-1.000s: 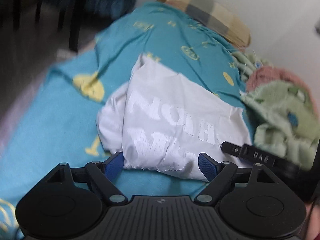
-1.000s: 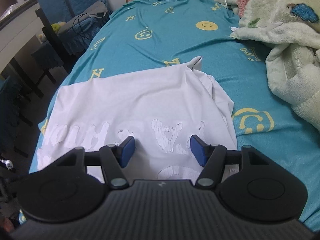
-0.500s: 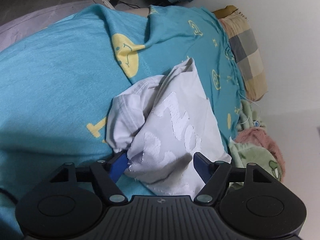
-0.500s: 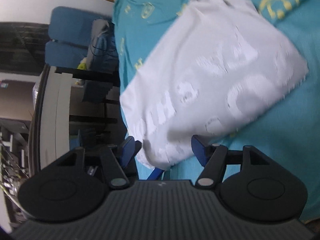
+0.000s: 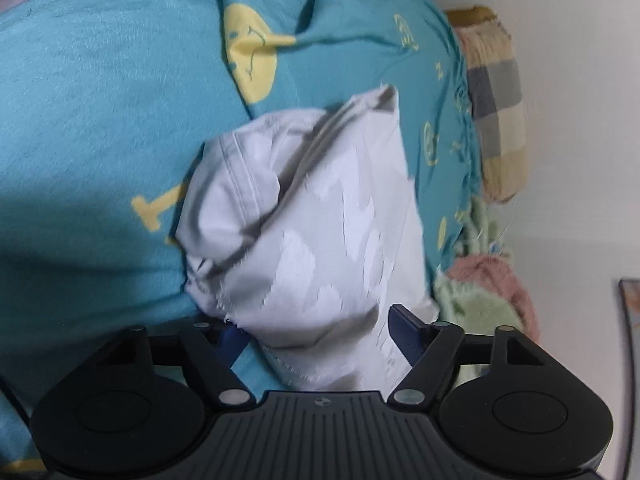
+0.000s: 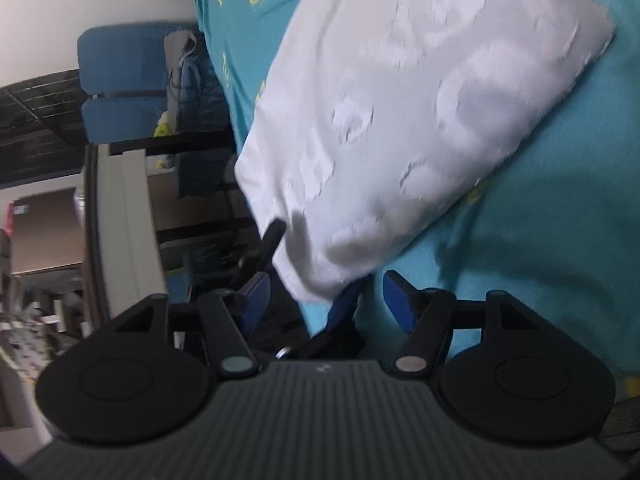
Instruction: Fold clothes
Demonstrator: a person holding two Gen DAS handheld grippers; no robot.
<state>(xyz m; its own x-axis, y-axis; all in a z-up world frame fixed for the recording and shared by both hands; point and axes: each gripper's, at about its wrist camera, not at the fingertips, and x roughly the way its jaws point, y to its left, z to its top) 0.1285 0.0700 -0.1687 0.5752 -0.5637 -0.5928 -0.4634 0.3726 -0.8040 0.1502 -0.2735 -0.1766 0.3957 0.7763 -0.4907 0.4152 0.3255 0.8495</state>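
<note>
A white T-shirt (image 5: 320,216) with white raised lettering lies folded on the teal bedsheet (image 5: 100,120). In the left wrist view its near end lies between the blue pads of my left gripper (image 5: 320,328), whose jaws stand wide apart. In the right wrist view the shirt (image 6: 420,112) fills the upper middle, and its near corner hangs down between the spread blue pads of my right gripper (image 6: 326,296). The other gripper's blue tip (image 6: 344,304) shows below that corner. Both views are rolled sideways.
A checked pillow (image 5: 500,108) lies at the bed's head by the white wall. A green and pink fleece blanket (image 5: 480,292) is bunched beside the shirt. A blue chair (image 6: 120,80) with clothes and a white desk (image 6: 124,232) stand beside the bed.
Both grippers have rolled sideways and come down close to the shirt's near edge. The shirt, flat and wide a second ago, now lies folded narrower, with a bunched sleeve at one side.
</note>
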